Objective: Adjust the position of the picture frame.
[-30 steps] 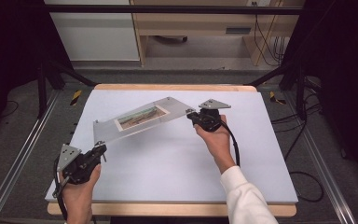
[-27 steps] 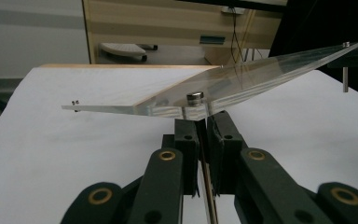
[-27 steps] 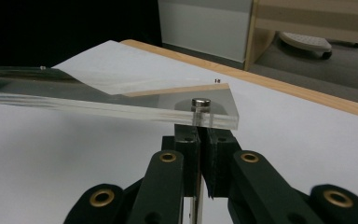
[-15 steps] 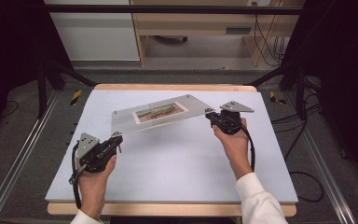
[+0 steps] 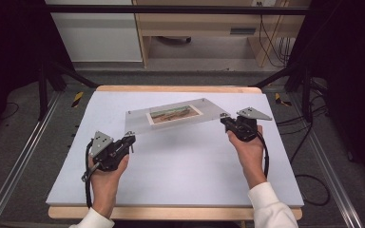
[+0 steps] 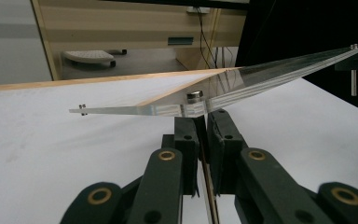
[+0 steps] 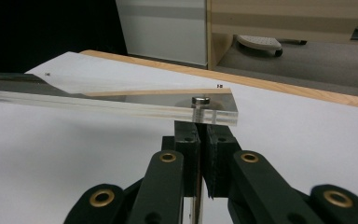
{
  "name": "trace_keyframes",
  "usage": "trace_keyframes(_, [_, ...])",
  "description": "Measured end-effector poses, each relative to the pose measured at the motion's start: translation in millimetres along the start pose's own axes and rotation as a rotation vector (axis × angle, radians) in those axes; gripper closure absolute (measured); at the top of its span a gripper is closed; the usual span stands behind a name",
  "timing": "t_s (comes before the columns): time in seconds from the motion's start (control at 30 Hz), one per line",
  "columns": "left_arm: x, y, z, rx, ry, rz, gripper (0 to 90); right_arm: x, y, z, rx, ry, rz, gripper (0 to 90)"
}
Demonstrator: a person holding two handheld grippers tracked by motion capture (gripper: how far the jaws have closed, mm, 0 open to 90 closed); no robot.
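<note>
A clear acrylic picture frame (image 5: 199, 108) with a small landscape photo (image 5: 174, 114) in its middle hangs above the white tabletop (image 5: 180, 175). My left gripper (image 5: 129, 138) is shut on the post under the frame's near left corner. My right gripper (image 5: 224, 118) is shut on the post under its right corner. In the left gripper view the jaws (image 6: 203, 122) meet just below the frame's edge (image 6: 242, 86) and a metal screw cap (image 6: 195, 95). In the right gripper view the jaws (image 7: 200, 128) close on a thin pin beneath the frame's corner (image 7: 121, 105).
The white board rests on a wooden table edge (image 5: 171, 89). Black stand legs (image 5: 43, 80) rise at both back corners. A wooden desk (image 5: 204, 28) and cables (image 5: 271, 42) lie beyond the table. A loose cable (image 5: 309, 187) lies on the floor at the right.
Both grippers carried the frame: the left one moved away from the near left corner toward the middle, the right one shifted right. The frame turned from a steep diagonal to nearly level across the table.
</note>
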State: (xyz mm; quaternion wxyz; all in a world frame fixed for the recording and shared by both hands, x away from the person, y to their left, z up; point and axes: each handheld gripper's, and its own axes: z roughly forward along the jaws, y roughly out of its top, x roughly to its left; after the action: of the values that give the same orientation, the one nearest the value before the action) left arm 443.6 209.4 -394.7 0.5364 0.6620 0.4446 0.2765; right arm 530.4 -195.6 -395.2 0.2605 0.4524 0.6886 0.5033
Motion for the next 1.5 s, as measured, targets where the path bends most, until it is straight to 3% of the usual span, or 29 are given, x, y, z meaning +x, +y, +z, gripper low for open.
trace_keyframes(0.67, [-7.1, 6.4, 10.8, -0.004, -0.040, 0.021, 81.9, -8.2, -5.5, -19.5, -0.018, -0.040, 0.021, 85.7])
trace_keyframes(1.13, [-10.5, 10.3, 19.8, 0.001, -0.085, 0.037, 81.9, -7.6, -13.5, -39.9, -0.032, -0.091, 0.054, 85.6])
trace_keyframes(1.5, [-11.0, 8.8, 22.8, 0.003, -0.109, 0.050, 81.8, -0.9, -20.7, -58.4, -0.054, -0.138, 0.041, 85.5])
